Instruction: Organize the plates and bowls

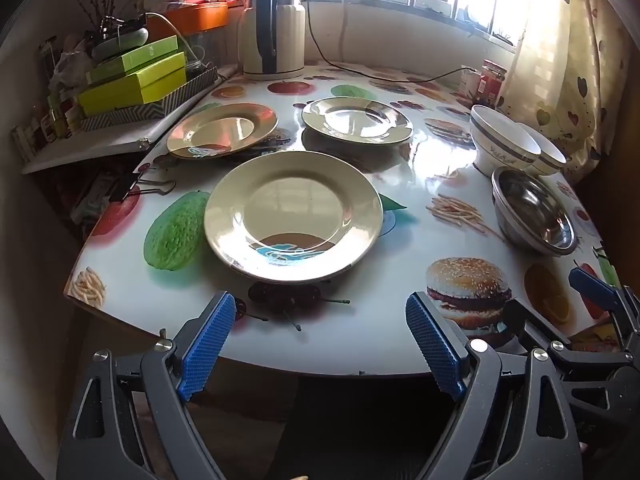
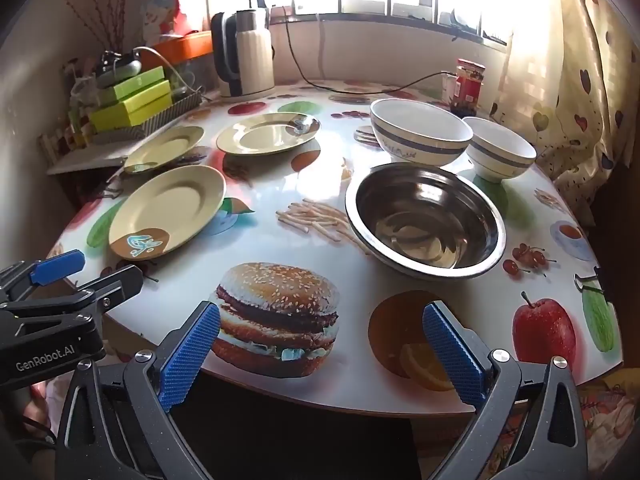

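Note:
Three cream plates lie apart on the food-print table (image 1: 372, 344): a near plate (image 1: 294, 216) (image 2: 168, 212), a far-left plate (image 1: 222, 130) (image 2: 164, 148) and a far-right plate (image 1: 356, 120) (image 2: 268, 133). On the right stand a steel bowl (image 1: 534, 210) (image 2: 426, 218) and two white bowls, one large (image 1: 502, 142) (image 2: 420, 132), one smaller (image 1: 546, 154) (image 2: 500, 148). My left gripper (image 1: 320, 320) hangs open at the table's near edge, just short of the near plate. My right gripper (image 2: 320, 330) stands open over the near edge, in front of the steel bowl. Both hold nothing.
An electric kettle (image 1: 274, 40) with its cord and a red jar (image 1: 492, 78) stand at the back by the window. Green boxes (image 1: 132, 80) are stacked on a side shelf at the left. A binder clip (image 1: 136, 188) grips the left table edge. A curtain (image 1: 568, 60) hangs on the right.

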A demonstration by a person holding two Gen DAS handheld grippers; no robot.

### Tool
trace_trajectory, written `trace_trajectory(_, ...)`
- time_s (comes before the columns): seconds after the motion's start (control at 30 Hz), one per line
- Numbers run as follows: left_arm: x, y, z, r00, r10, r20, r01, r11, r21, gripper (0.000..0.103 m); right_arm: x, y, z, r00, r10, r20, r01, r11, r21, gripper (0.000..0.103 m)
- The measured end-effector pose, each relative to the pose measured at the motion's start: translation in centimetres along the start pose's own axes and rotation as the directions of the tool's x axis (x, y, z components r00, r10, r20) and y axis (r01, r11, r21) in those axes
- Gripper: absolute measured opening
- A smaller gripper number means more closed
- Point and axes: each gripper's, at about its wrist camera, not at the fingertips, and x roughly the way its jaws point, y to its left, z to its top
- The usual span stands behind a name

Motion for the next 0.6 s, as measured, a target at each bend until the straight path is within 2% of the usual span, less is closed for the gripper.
trace_trajectory(0.13, -0.1, -0.2, 0.3, 0.998, 0.057, -0.006, -0.057, 0.998, 0.000, 0.088, -0.3, -0.1, 0.0, 1.000, -0.008, 0.012, 0.008, 1.000, 0.009, 0.103)
trace_trajectory(0.27, -0.3, -0.9, 0.6, 0.997, 0.079, -0.011, -0.078, 0.996, 0.030, 0.088, -0.7, -0.9, 0.2, 0.999, -0.015, 0.032, 0.014, 1.000, 0.024, 0.103)
trace_trajectory(0.43, -0.9, -2.0, 0.6, 0.998, 0.063, 0.023, -0.065, 0.995, 0.077, 0.088, -1.6, -1.5, 0.2, 0.999, -0.015, 0.051, 0.013, 0.999, 0.052, 0.103)
trace_trajectory(0.6, -0.9, -2.1, 0.6, 0.998, 0.061, 0.026, -0.063, 0.995, 0.071, 0.088, -1.5, -1.7, 0.1, 0.998, -0.031, 0.058, 0.027, 0.997, 0.071, 0.103)
